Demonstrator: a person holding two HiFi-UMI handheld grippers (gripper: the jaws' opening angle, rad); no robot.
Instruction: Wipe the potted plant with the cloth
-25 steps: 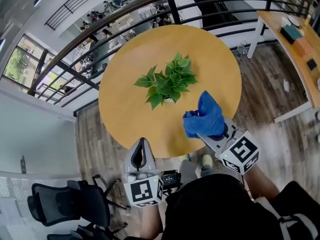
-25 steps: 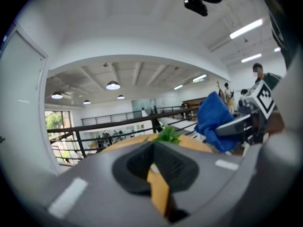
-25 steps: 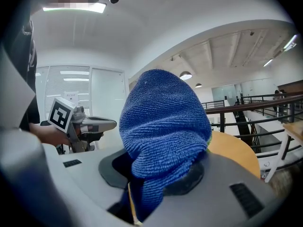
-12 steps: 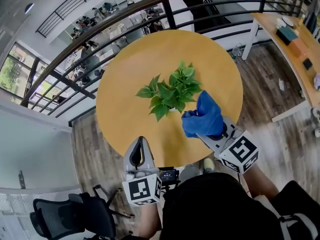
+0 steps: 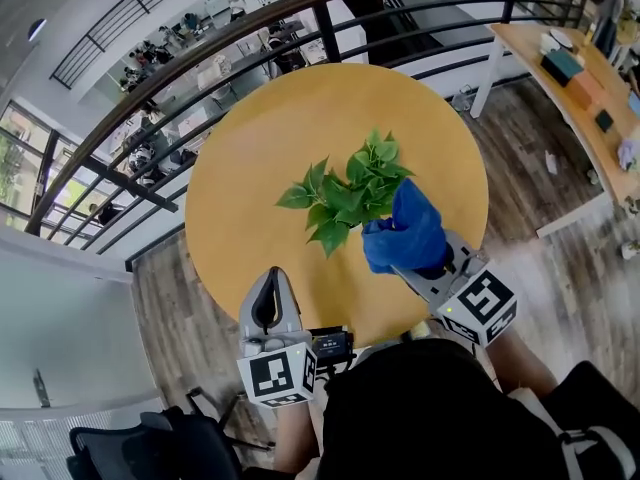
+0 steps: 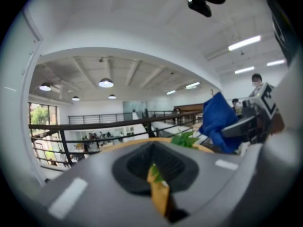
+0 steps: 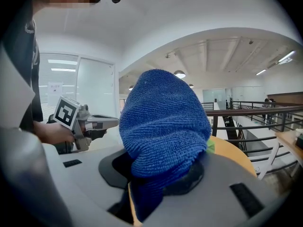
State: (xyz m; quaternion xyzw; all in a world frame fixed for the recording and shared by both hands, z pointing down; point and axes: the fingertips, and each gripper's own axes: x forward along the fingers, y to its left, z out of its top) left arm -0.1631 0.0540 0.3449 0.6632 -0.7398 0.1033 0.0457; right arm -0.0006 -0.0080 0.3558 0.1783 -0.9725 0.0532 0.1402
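Jaws on R gripper [image 5: 428, 266] are clamped on the blue cloth [image 5: 405, 230]; L gripper [image 5: 268, 306] jaws are pressed together w/ nothing in them, hanging by the near edge of the table [image 5: 250, 168]. Over the last sec I've closed the gap: the cloth now meets the near-right leaves of the potted plant [image 5: 345, 190] mid-table, so wiping looks abt to start. Count: 1 plant, 1 cloth, 2 grippers, 1 table.

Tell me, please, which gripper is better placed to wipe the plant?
Right: the right gripper holds the cloth beside the plant; the left gripper is shut, empty and farther back.
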